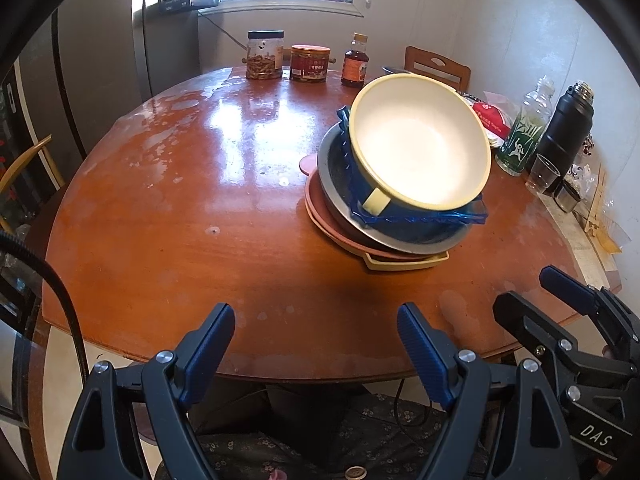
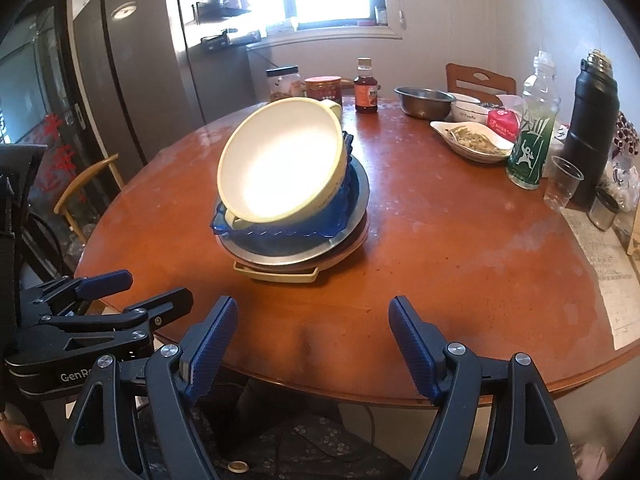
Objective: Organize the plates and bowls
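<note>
Desk (image 1: 168, 216): round, brown, glossy, worn pale in patches.

Far edge: jar with dark lid (image 1: 265, 55), red-lidded tin (image 1: 310, 64), small brown bottle (image 1: 355, 62) in a row; wooden chair back (image 1: 437, 67) behind.

Right side: steel bowl (image 2: 424, 101), small white bowl (image 2: 469, 112), white dish of food (image 2: 472, 141), red packet (image 2: 503, 125), clear bottle with green label (image 2: 532, 136), black flask (image 2: 592, 128), clear plastic cup (image 2: 563, 184), small metal cup (image 2: 605, 208), printed paper (image 2: 612, 276) at the rim.

Stack (image 1: 396, 184): near the desk's middle. Bottom to top: cream tray (image 1: 404, 263), pink plate (image 1: 320, 204), metal plate (image 1: 416, 240), blue glass dish (image 1: 432, 219), cream bowl (image 1: 420, 140) with handles, tilted toward the cameras.

Left gripper (image 1: 316, 336): fingers (image 1: 212, 340) spread wide, holding nothing, over the near desk edge. Stack lies ahead and to the right, well apart, bare desk between.

Right gripper (image 2: 314, 332): fingers (image 2: 412, 344) spread wide, holding nothing, over the near edge just beside the left one. Stack lies ahead and slightly left, apart from the fingertips
</note>
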`<control>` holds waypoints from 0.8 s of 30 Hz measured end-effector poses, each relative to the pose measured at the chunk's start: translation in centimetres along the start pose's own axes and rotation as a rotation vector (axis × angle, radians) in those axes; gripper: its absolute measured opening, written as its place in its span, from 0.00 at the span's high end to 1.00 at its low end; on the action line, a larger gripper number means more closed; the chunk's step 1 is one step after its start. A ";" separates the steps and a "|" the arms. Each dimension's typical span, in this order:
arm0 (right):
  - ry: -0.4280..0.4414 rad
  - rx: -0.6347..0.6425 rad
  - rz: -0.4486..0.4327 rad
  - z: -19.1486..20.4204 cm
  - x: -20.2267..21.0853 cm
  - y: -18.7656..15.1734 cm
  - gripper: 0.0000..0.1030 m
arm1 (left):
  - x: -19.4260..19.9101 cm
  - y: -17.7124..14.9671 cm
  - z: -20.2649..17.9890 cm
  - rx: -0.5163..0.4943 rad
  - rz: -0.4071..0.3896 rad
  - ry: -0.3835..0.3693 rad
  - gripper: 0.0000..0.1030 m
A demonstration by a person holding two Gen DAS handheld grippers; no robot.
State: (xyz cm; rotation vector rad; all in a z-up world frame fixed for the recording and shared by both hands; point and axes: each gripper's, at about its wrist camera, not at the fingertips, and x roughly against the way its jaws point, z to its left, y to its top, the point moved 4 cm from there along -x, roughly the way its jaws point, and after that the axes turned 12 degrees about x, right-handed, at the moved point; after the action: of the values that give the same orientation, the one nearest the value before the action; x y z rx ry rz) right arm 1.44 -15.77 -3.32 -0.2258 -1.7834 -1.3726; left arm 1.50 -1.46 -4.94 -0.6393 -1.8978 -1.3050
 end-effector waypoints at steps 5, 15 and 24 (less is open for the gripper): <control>-0.002 -0.001 0.004 -0.1 -0.1 -0.2 0.23 | -0.1 -0.2 0.1 0.003 0.002 0.004 0.20; 0.005 0.001 0.009 0.0 -0.3 -0.4 0.23 | -0.2 -0.4 0.1 -0.001 0.006 0.015 0.20; -0.002 -0.001 0.016 -0.3 -0.8 -0.3 0.23 | -0.4 -0.2 0.1 0.001 0.008 0.021 0.20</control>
State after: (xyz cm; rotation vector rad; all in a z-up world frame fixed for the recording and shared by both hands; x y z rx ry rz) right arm 1.89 -15.92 -4.11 -0.2420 -1.7786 -1.3625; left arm 1.55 -1.45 -5.46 -0.6299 -1.8773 -1.3006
